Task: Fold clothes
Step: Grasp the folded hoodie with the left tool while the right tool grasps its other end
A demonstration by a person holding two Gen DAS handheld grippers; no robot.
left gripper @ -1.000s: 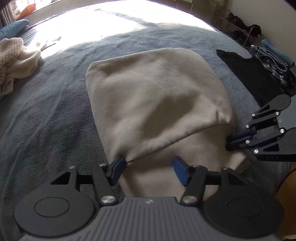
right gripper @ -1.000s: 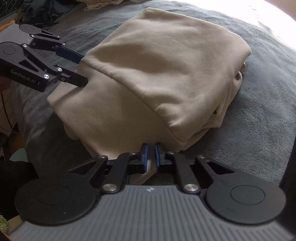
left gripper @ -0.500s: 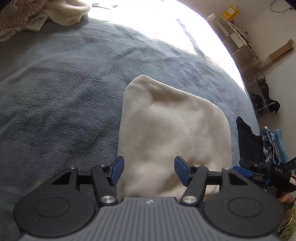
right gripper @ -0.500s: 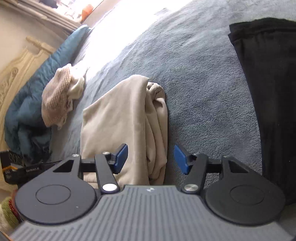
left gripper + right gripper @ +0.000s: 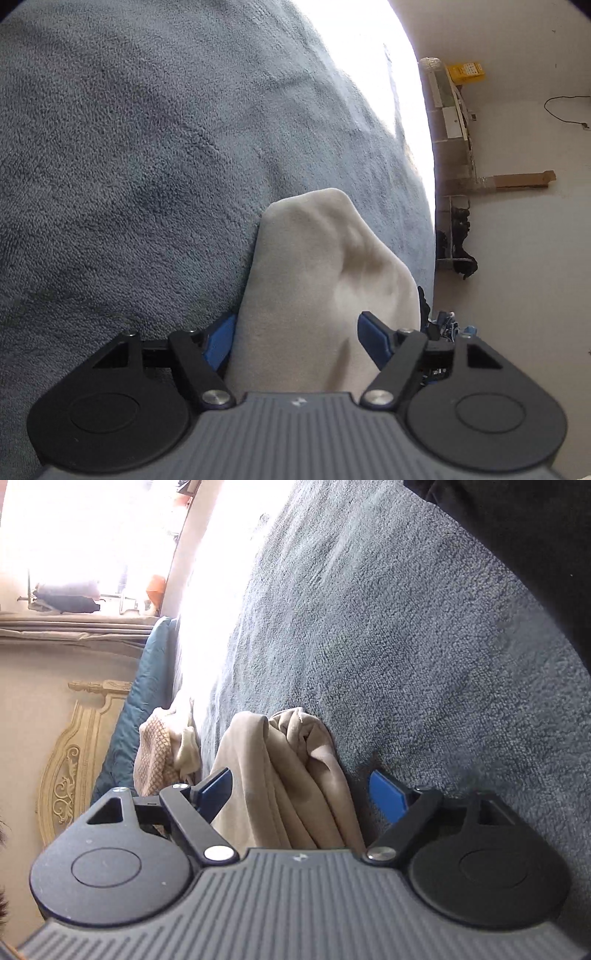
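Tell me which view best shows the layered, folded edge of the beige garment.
The right wrist view: the beige garment is seen edge-on there, its stacked folds visible on the grey blanket. The left wrist view shows only the garment's smooth top, with no layers visible.

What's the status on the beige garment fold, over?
Left gripper and right gripper both opening, straddling the folded beige garment, not clamped. Garment lies on grey blanket. Nothing in the way.

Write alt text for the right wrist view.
The right gripper, jaws opening, straddles the edge of a folded beige garment lying on a grey-blue blanket. A knitted cream item lies beyond, near a carved headboard.
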